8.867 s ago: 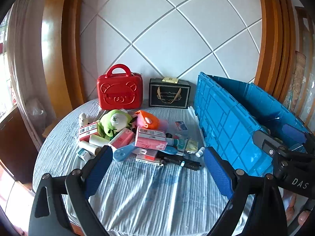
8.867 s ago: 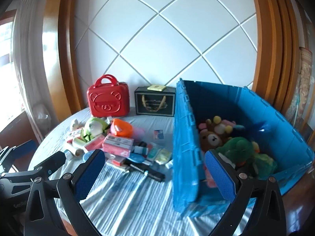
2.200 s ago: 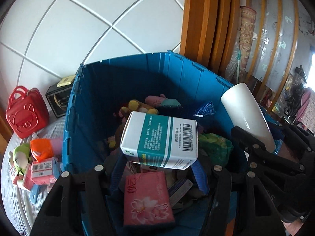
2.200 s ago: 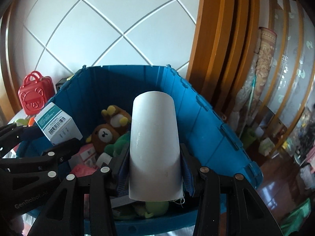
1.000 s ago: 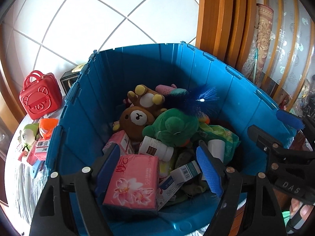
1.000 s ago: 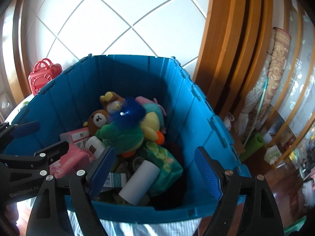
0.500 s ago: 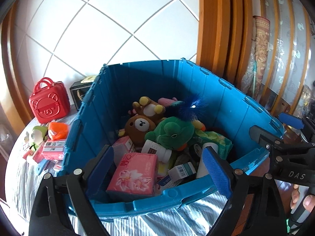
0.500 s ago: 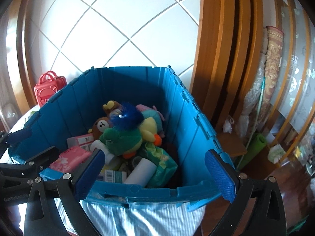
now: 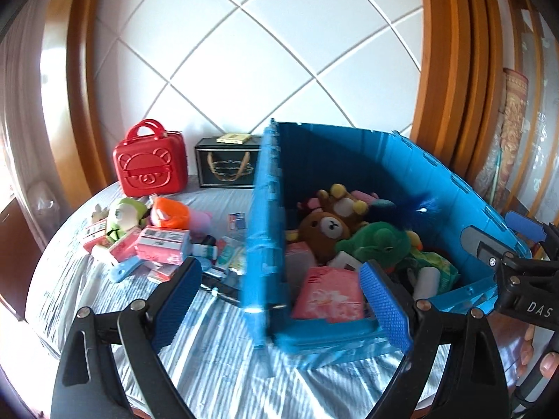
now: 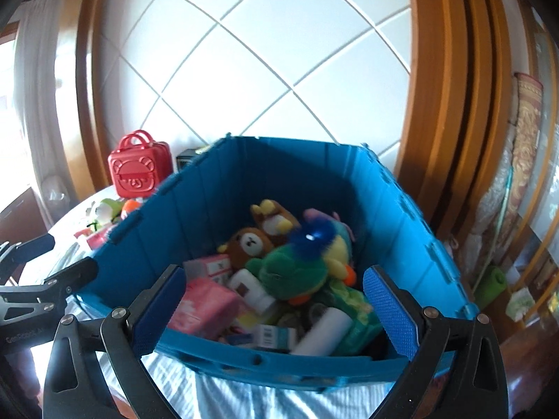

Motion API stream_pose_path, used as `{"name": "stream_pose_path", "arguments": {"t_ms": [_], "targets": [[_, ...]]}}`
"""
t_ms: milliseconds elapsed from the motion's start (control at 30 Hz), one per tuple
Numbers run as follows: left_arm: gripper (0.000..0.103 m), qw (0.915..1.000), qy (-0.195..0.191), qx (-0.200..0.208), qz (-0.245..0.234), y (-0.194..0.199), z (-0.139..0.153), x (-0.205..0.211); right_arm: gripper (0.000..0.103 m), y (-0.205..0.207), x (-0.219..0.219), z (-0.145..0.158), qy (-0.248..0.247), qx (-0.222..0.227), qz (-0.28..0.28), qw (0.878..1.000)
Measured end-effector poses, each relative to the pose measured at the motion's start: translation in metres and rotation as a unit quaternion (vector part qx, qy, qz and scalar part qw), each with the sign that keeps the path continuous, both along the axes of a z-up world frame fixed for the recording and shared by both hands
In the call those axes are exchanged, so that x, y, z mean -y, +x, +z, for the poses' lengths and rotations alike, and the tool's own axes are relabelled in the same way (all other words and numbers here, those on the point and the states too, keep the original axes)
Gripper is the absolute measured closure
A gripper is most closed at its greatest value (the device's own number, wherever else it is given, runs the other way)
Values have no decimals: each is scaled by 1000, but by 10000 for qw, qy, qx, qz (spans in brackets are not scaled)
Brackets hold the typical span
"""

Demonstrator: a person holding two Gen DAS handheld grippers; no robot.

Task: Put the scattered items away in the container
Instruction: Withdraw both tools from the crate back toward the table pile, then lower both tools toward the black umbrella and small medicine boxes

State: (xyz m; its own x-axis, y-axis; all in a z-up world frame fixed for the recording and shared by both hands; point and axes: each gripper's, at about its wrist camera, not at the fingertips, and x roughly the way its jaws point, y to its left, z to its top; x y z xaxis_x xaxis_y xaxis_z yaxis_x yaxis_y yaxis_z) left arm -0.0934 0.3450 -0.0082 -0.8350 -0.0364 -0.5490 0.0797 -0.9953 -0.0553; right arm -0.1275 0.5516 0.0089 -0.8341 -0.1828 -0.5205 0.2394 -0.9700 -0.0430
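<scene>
Between picks: my left gripper and right gripper both have jaws spread wide, just been opening, nothing between them. Blue plastic crate already holds plush toys and boxes. Scattered pile of boxes and toys sits on the striped cloth left of the crate. Next, I'd say: swing left, line up on one item each.

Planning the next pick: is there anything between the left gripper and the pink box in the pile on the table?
Nothing visible. The left gripper is open and empty, and bare striped tablecloth lies ahead of it up to the pink box. The blue crate stands to the right of that path.
</scene>
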Motion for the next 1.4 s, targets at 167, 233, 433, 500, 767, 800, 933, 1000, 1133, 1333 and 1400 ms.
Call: {"name": "stream_pose_path", "arguments": {"t_ms": [167, 233, 433, 500, 767, 800, 933, 1000, 1133, 1333, 1400], "targets": [[10, 9998, -2, -85, 180, 22, -1, 73, 0, 15, 70, 5, -9, -126, 172, 9998], [10, 9996, 9, -77, 284, 30, -3, 106, 0, 22, 104, 4, -4, -126, 263, 9996], [10, 9992, -42, 25, 402, 48, -13, 199, 0, 44, 202, -4, 8, -78, 459, 9989], [10, 9989, -54, 80, 449, 50, -18, 223, 0, 48, 227, -11, 4, 12, 461, 9989], [10, 9977, 155, 347, 553, 35, -45, 285, 0, 38, 293, -37, 237, 455, 497, 9974], [10, 9973, 171, 372, 603, 30, -49, 291, 0, 34, 296, -40, 267, 496, 489, 9972], [10, 9954, 91, 455, 837, 8, -70, 312, 0, 6, 307, -59, 307, 719, 574, 9953], [10, 9944, 6, 487, 943, -7, -83, 323, 0, -10, 313, -72, 287, 853, 664, 9937], [10, 9904, -128, 697, 1187, -35, -115, 348, 0, -46, 327, -105, 245, 1196, 865, 9887], [10, 9845, -119, 1001, 1432, -64, -163, 381, 0, -87, 346, -151, 302, 1699, 1018, 9797], [10, 9831, -154, 1079, 1471, -72, -177, 391, 0, -97, 354, -165, 339, 1851, 1019, 9768]]}}
